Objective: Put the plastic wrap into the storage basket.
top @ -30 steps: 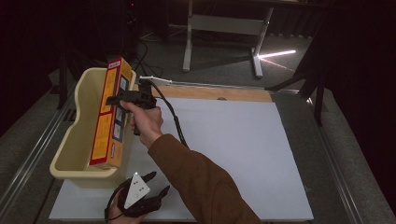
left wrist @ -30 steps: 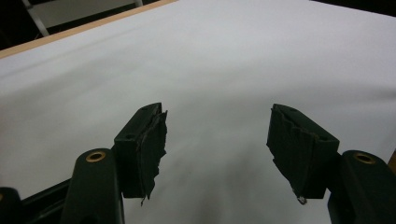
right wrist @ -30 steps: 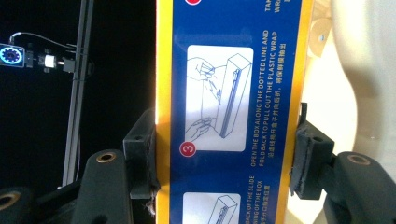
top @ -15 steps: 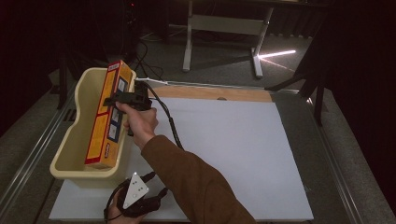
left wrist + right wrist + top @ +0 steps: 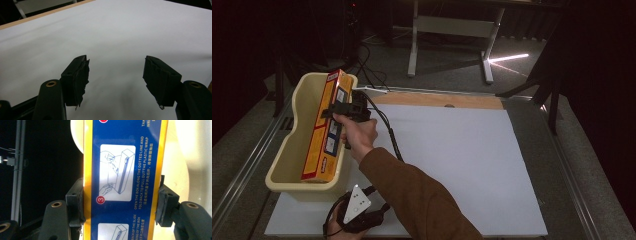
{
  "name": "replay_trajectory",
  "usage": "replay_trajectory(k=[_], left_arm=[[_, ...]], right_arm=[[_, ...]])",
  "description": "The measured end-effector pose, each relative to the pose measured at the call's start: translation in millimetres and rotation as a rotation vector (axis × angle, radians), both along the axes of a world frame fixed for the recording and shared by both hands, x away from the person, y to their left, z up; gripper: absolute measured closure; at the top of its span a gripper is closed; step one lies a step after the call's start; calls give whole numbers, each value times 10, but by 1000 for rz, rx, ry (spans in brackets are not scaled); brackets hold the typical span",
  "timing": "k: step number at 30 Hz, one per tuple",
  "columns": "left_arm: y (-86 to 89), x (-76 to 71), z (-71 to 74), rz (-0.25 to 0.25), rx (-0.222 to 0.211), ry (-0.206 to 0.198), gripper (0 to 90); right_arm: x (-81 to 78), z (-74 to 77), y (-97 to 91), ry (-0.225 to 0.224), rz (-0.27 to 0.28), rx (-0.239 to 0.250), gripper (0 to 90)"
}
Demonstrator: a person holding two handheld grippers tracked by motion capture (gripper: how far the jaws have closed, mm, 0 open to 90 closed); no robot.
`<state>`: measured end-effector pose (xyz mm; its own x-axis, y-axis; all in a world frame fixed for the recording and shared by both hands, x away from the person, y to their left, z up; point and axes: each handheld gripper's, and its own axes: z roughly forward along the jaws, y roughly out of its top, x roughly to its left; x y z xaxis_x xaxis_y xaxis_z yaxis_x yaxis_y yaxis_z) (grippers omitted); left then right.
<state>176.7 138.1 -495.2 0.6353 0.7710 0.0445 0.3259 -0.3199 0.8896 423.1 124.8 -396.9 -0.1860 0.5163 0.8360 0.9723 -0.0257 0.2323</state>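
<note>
A long yellow and blue plastic-wrap box (image 5: 328, 131) stands tilted on end inside a cream plastic tub (image 5: 287, 150). My right gripper (image 5: 333, 111) reaches in from the right and is shut on the box about a third of the way down. In the right gripper view, both pads press the box's yellow edges (image 5: 122, 170), my right gripper (image 5: 120, 202) spans its printed blue face, and the tub (image 5: 192, 157) shows behind. My left gripper (image 5: 374, 214) lies low at the table's near edge, and in its own view my left gripper (image 5: 116, 72) is open over bare white table.
The white tabletop (image 5: 462, 160) stretches right of the tub, with a wooden strip (image 5: 437, 100) along its far edge. A black cable (image 5: 387, 132) trails from the right gripper across the sleeve. Metal rails run along both sides, and a stand's legs (image 5: 414, 45) rise beyond.
The right hand and the box have eased slightly down and to the left, deeper into the tub. The left gripper has stayed still.
</note>
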Motion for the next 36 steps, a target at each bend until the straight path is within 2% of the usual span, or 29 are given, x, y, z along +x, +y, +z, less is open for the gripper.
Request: replay_trajectory(k=[9, 11, 13, 15, 18, 21, 23, 26, 29, 31, 33, 34, 36], left_arm=[[-1, 2, -3, 1, 1, 0, 366], [-2, 5, -6, 1, 1, 2, 366], [-4, 4, -4, 2, 1, 1, 366], [-6, 4, -5, 2, 4, 0, 365], [-10, 11, -12, 1, 9, 5, 365], [-15, 8, -12, 2, 7, 4, 365], [-13, 7, -12, 3, 8, 3, 365], [-12, 9, -12, 4, 12, 3, 365], [-11, 8, -11, 4, 16, 1, 365], [-13, 7, -11, 6, 19, 0, 365], [-15, 7, -12, 6, 22, 0, 365], [-17, 5, -12, 6, 21, -1, 365], [-18, 0, -11, 9, 20, -5, 364]], right_arm=[[9, 1, 10, -3, 22, -51, 371], [0, 29, 22, -10, 29, -104, 366], [-7, 45, 15, -19, 22, -134, 353], [-15, 100, -25, -42, 2, -118, 397], [-24, 223, -50, -44, 31, -96, 417], [-54, 322, -68, -84, 52, -115, 431], [-68, 343, -78, -94, 85, -114, 436], [-86, 365, -108, -129, 118, -139, 440], [-79, 387, -154, -157, 169, -140, 478], [-96, 409, -186, -197, 205, -155, 486], [-130, 443, -218, -257, 238, -188, 495], [-151, 460, -241, -295, 256, -191, 494], [-214, 486, -300, -400, 273, -236, 494]])
